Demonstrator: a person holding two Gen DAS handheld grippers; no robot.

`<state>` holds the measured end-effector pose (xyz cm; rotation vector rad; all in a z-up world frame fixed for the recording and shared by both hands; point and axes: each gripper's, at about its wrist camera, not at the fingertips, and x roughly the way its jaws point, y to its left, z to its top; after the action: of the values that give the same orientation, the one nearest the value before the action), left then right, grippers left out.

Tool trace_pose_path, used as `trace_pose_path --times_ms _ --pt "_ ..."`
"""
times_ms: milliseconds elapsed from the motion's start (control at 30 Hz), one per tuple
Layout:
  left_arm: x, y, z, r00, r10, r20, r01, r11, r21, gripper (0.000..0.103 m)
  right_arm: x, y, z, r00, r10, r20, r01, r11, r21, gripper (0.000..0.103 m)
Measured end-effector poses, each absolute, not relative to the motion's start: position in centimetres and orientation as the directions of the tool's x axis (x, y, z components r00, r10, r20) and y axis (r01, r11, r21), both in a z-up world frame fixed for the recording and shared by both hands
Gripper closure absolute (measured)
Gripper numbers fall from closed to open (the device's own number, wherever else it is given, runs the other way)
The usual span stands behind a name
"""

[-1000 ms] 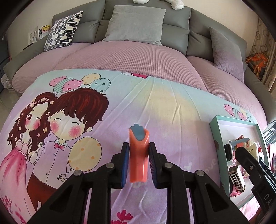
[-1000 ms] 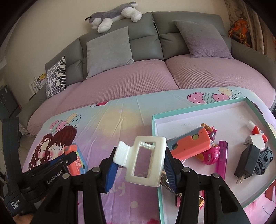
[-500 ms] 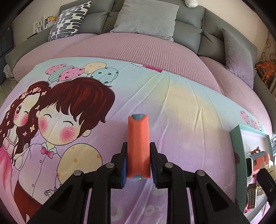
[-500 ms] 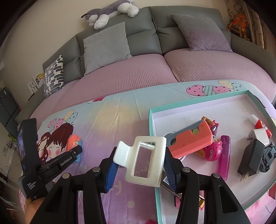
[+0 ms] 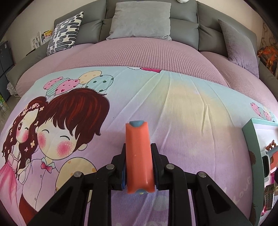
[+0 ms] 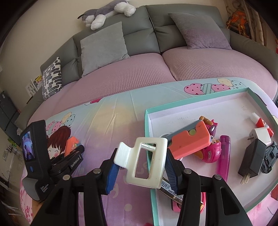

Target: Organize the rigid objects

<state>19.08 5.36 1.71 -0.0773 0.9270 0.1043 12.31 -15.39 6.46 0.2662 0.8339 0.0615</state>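
Note:
My left gripper (image 5: 139,166) is shut on an orange block with blue ends (image 5: 138,156), held over the cartoon bedsheet (image 5: 182,111). It also shows in the right wrist view (image 6: 72,144) at the left. My right gripper (image 6: 140,166) is shut on a white hair claw clip (image 6: 144,161), just left of the teal tray's rim (image 6: 147,139). The tray holds an orange and grey case (image 6: 189,140), a pink toy (image 6: 212,153), a magenta lighter (image 6: 224,154), a black charger (image 6: 252,158) and other small items.
The tray's edge (image 5: 252,156) shows at the right of the left wrist view. A grey sofa with cushions (image 6: 104,47) and a plush dog (image 6: 107,12) lies behind the bed. The left gripper's body with a screen (image 6: 34,156) stands at the left.
The left gripper has moved lower and closer to the sheet with the orange block. The right gripper holds the clip steady near the tray's left rim.

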Motion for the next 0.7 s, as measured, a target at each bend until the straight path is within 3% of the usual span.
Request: trace_pose_path --times_ms 100,333,567,700 --pt "18.7 6.1 2.4 0.595 -0.004 -0.803 -0.131 0.986 -0.102 0.081 12.3 -15.5 6.5 0.673 0.161 -0.722 0.051 0.964 0.262 0.051" --pt "18.0 5.6 4.2 0.625 -0.062 -0.778 -0.097 0.983 -0.156 0.081 12.1 -16.0 7.1 0.685 0.165 -0.71 0.051 0.961 0.272 0.051" --pt "16.4 4.3 8.7 0.711 -0.103 -0.696 -0.029 0.984 -0.175 0.081 11.5 -16.4 8.5 0.712 0.163 -0.683 0.046 0.96 0.278 0.051" --pt "16.8 3.2 8.7 0.703 -0.109 -0.703 -0.002 0.988 -0.155 0.081 11.5 -16.7 8.6 0.712 0.165 -0.682 0.049 0.958 0.283 0.051"
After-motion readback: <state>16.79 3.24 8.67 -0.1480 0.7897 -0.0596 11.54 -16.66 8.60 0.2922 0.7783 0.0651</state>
